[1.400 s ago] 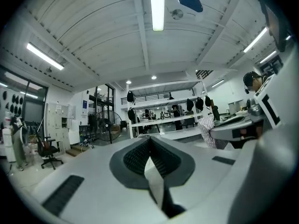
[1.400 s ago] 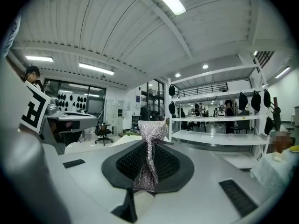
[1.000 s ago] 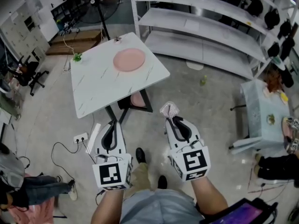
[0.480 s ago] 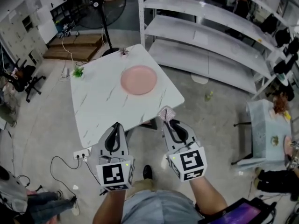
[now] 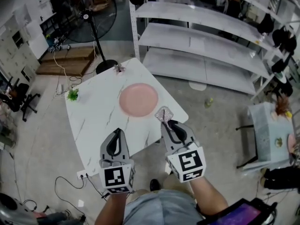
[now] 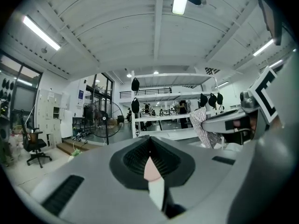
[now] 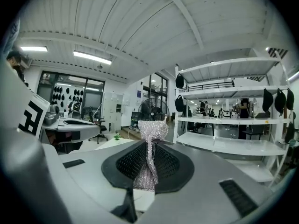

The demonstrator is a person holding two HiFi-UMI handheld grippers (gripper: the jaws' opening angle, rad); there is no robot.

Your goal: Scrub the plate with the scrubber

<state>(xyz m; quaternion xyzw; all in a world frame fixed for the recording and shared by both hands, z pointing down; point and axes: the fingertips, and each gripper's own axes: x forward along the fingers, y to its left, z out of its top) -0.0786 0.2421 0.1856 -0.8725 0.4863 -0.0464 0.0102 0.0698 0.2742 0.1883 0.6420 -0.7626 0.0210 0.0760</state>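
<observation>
Two risks: mesh scrubber (image 5: 165, 112) pinched in right gripper (image 5: 167, 123) may slip; left gripper (image 5: 117, 133) closed, empty, so pink plate (image 5: 138, 100) may skid off tabletop (image 5: 96, 111) edge.

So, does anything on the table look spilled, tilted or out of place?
Nothing stands out. The pink plate lies flat on the white table, with no spill visible. The right gripper holds the scrubber.
</observation>
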